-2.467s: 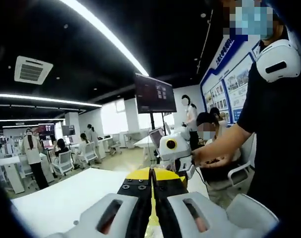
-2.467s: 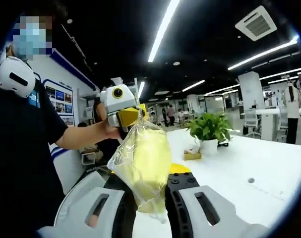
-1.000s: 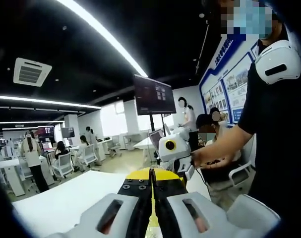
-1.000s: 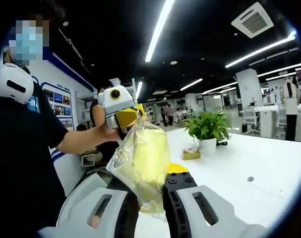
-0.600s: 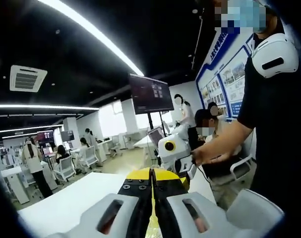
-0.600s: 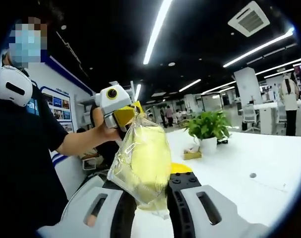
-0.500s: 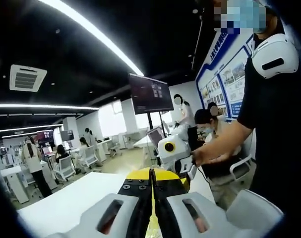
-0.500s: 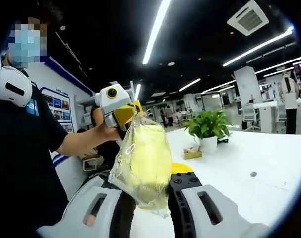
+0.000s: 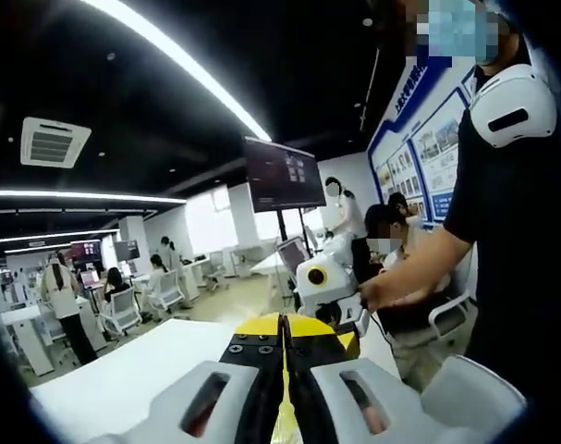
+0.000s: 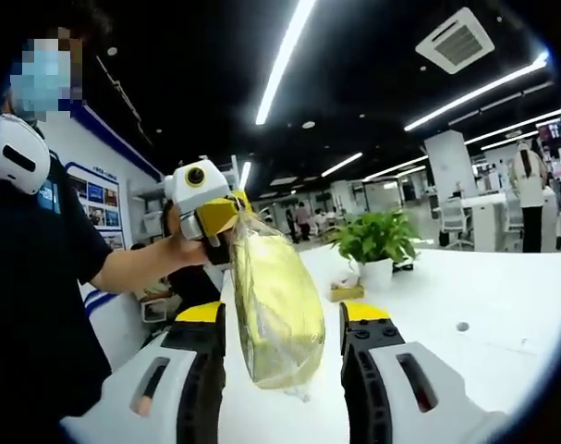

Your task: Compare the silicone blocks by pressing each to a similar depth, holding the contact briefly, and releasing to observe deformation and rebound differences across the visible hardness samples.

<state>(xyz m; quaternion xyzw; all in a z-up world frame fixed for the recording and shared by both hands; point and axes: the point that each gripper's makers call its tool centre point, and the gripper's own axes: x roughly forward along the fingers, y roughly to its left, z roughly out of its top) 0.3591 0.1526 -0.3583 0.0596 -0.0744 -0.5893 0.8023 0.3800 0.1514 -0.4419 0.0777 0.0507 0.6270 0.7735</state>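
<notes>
A clear plastic bag (image 10: 275, 305) with a yellow silicone block inside hangs in the air over a white table (image 10: 465, 370). In the right gripper view, my left gripper (image 10: 230, 216) pinches the bag's top corner at upper left. My right gripper (image 10: 282, 319) stands open, with one jaw on each side of the bag and a gap to it on both sides. In the left gripper view, my left gripper (image 9: 283, 339) is shut on a thin yellowish edge of the bag (image 9: 283, 412). Beyond it is the right gripper (image 9: 328, 298), held in a person's hand.
A potted plant (image 10: 372, 242) and a small yellow-brown item (image 10: 347, 291) stand on the table's far part. A screen on a stand (image 9: 285, 176), desks, chairs and several people lie beyond the table (image 9: 123, 379). The person holding the grippers stands close, in a dark shirt (image 9: 520, 240).
My right gripper's jaws have spread apart and let go of the bag, which now hangs from the left gripper alone and has turned more edge-on. The left gripper stays shut.
</notes>
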